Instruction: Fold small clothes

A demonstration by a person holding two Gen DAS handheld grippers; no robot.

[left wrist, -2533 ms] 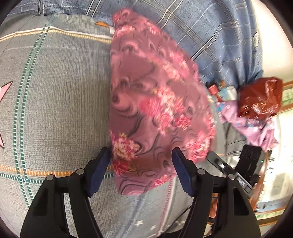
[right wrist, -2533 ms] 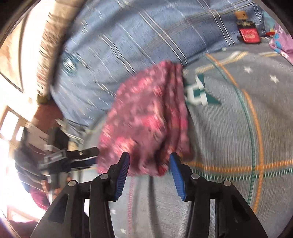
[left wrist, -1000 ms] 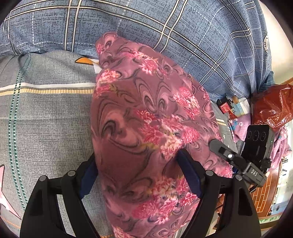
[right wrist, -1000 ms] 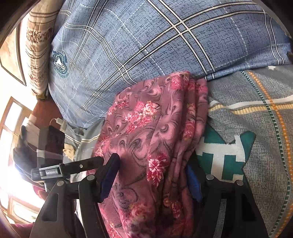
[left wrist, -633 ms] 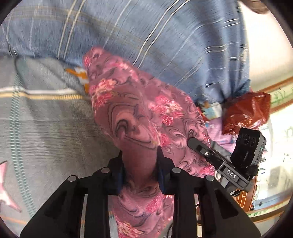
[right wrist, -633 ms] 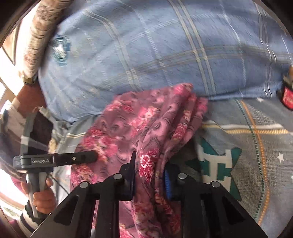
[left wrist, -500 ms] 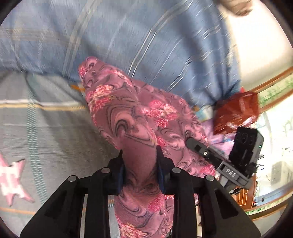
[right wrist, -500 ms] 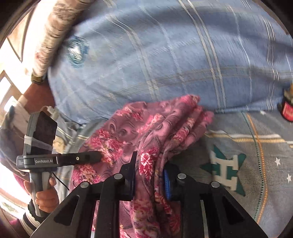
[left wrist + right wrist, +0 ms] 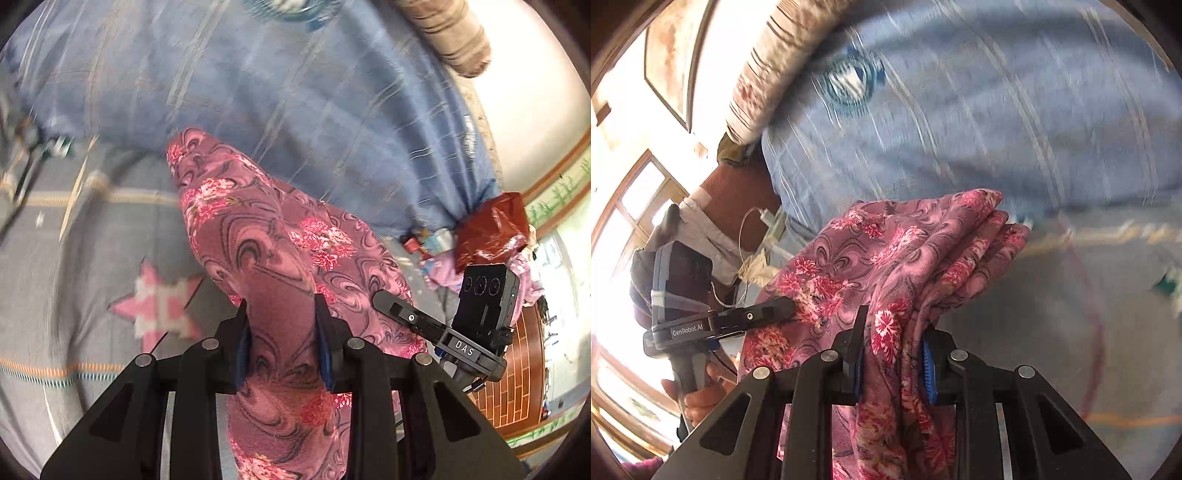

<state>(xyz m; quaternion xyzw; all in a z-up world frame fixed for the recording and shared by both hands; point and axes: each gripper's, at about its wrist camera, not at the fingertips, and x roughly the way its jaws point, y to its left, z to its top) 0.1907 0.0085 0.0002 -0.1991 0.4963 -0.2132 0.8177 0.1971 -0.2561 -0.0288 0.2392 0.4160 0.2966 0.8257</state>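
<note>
Lifting pink floral cloth (image 9: 258,251) off grey bedspread (image 9: 74,295), centre of both views. Left gripper (image 9: 282,347) nearly closed, pinching a bunched edge at lower centre; right gripper (image 9: 892,354) likewise clamped on another edge. Far end of cloth draped toward blue quilt (image 9: 295,92) across upper frame. Best done keeping both pinches firm, hands level and apart for a taut, even fold.

Bright window glare, motion-blurred bedding, fisheye edges
</note>
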